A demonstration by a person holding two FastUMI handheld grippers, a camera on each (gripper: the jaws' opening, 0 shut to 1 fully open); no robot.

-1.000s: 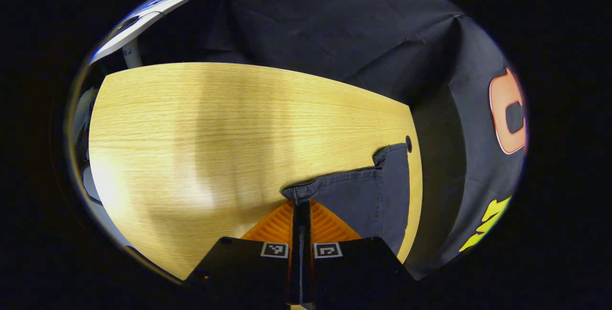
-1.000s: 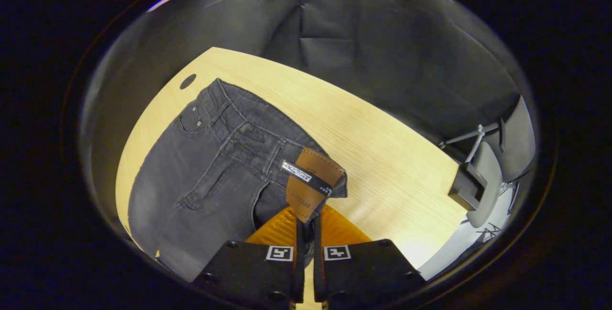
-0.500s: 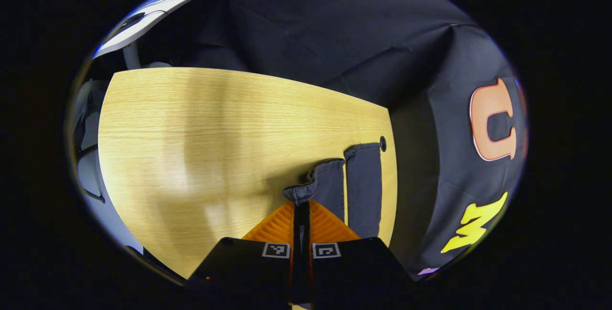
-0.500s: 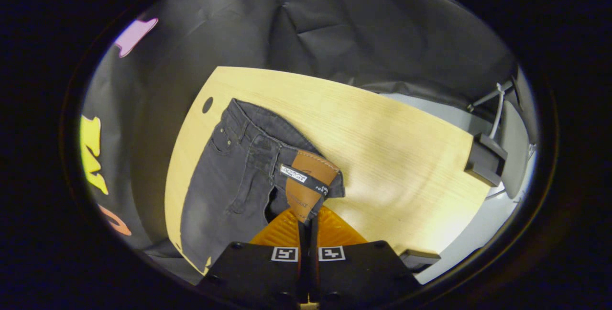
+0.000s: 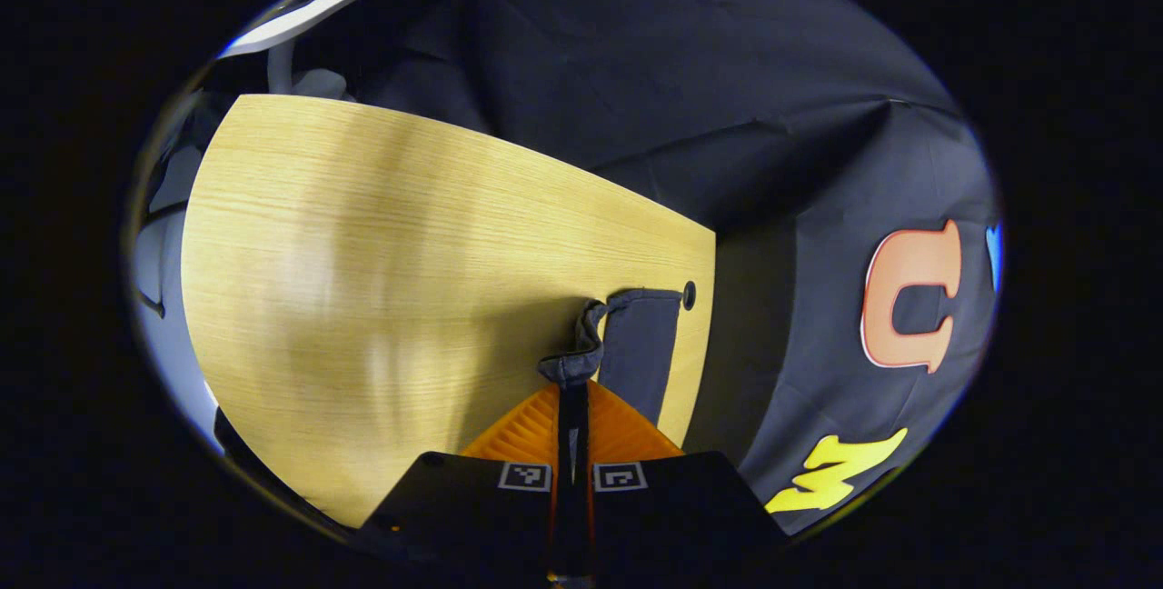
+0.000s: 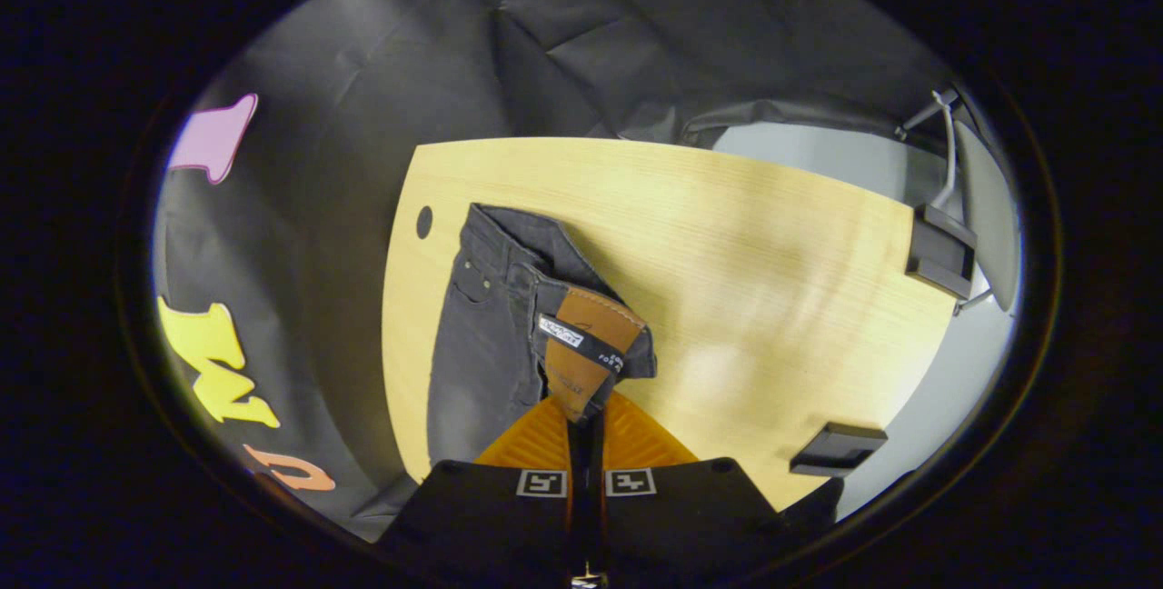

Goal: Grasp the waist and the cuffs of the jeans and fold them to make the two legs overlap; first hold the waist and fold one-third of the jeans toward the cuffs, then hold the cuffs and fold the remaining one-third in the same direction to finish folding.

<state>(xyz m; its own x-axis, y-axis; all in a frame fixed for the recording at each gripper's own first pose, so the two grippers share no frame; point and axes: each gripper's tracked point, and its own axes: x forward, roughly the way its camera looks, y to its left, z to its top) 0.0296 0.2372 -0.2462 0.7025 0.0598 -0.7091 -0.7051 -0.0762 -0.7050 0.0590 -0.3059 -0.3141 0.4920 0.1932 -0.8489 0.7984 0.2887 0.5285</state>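
Two views record the first fold, one leg of the jeans being carried across onto the other. Over the last second the spread of dark denim on the worktop has narrowed: in the right gripper view the waist end went from a broad, open panel to a slim strip, and in the left gripper view the two cuffs, seen side by side with a bare gap half a second ago, now read as one narrow band. By this evidence the legs are nearly overlapped; the thirds folds are judged not yet begun.

The jeans lie along the worktop edge nearest the booth wall, beside the small round hole in the board.

The right gripper has its orange fingers clenched on the waistband at the brown leather patch, which stands up directly above the fingertips; the rest of the waist trails away to the upper left.

The left gripper has its fingers clenched on a bunched cuff, with the other cuff flat just beyond, to the right.
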